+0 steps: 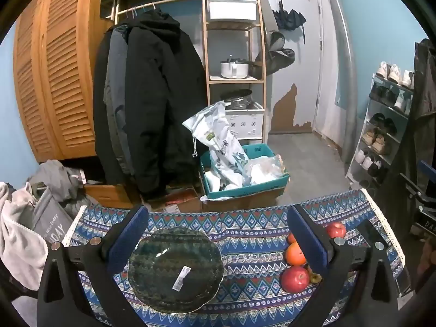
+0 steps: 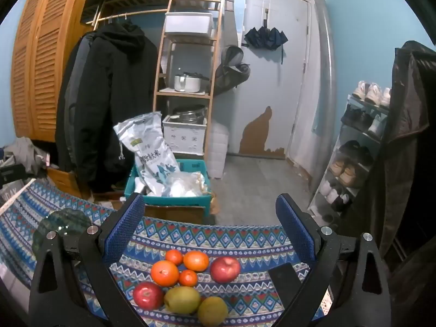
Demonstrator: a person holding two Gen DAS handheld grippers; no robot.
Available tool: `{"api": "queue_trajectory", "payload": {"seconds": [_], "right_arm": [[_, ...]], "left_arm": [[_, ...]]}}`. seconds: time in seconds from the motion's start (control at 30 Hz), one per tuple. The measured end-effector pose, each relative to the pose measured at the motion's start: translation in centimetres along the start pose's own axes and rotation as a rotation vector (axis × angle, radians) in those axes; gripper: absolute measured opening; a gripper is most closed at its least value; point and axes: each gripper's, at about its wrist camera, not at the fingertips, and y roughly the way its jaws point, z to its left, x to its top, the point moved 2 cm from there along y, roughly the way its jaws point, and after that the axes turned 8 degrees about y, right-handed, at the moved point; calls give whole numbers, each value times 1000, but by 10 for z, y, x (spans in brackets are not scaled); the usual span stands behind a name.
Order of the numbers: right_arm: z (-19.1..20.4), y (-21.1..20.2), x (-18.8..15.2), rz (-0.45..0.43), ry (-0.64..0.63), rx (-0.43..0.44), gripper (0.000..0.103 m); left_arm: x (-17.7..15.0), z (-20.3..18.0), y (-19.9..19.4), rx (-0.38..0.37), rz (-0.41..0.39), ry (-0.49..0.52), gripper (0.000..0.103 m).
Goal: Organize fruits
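A dark green scalloped glass plate (image 1: pixel 174 269) with a white sticker lies on the patterned blue tablecloth (image 1: pixel 250 234). My left gripper (image 1: pixel 216 218) hangs open above it, nothing between its blue pads. To the plate's right lie a red apple (image 1: pixel 295 278), an orange (image 1: pixel 295 253) and a second red apple (image 1: pixel 335 229). In the right wrist view my right gripper (image 2: pixel 209 208) stands open over a cluster of fruit: several oranges (image 2: pixel 164 273), two red apples (image 2: pixel 225 269) and two greenish-brown kiwis (image 2: pixel 182 299). The plate (image 2: pixel 64 222) shows at the left there.
A black phone-like slab (image 2: pixel 284 279) lies on the cloth right of the fruit. Beyond the table stand a teal crate (image 1: pixel 245 188) with bags, a wooden shelf (image 1: pixel 234 54), hanging black coats (image 1: pixel 147 103) and a shoe rack (image 1: pixel 381 125). Clothes pile up at the left (image 1: pixel 24 226).
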Motion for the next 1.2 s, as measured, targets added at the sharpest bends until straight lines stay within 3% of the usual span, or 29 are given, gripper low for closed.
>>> {"api": "queue_trajectory", "payload": {"seconds": [0.07, 1.2], "right_arm": [[0, 0, 0, 4, -3, -1, 95], [4, -2, 1, 4, -22, -7, 95]], "left_arm": [[-1, 3, -2, -14, -29, -33, 103], [-4, 0, -4, 6, -42, -11, 103]]}}
